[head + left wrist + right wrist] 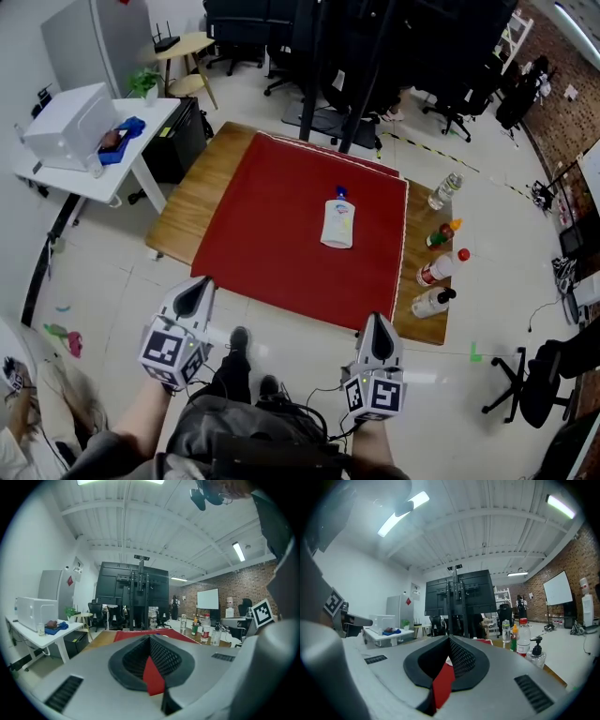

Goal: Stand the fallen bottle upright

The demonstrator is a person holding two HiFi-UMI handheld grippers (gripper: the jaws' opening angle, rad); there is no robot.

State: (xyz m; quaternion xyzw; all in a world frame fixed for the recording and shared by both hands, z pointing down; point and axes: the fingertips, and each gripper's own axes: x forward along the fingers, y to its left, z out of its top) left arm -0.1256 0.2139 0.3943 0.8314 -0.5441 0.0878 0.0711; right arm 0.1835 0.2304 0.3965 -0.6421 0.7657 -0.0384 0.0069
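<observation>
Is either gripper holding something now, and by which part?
Nothing is held. The left gripper and the right gripper are both shut and empty; the fallen bottle lies untouched on the red mat.

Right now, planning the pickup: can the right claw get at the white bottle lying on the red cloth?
Probably yes. Only bare red cloth lies between the right claw and the white bottle; the upright bottles stand aside at the right edge. The shut claw must open first.

The left gripper and right gripper are pointing forward side by side, each keeping its jaws closed together.
</observation>
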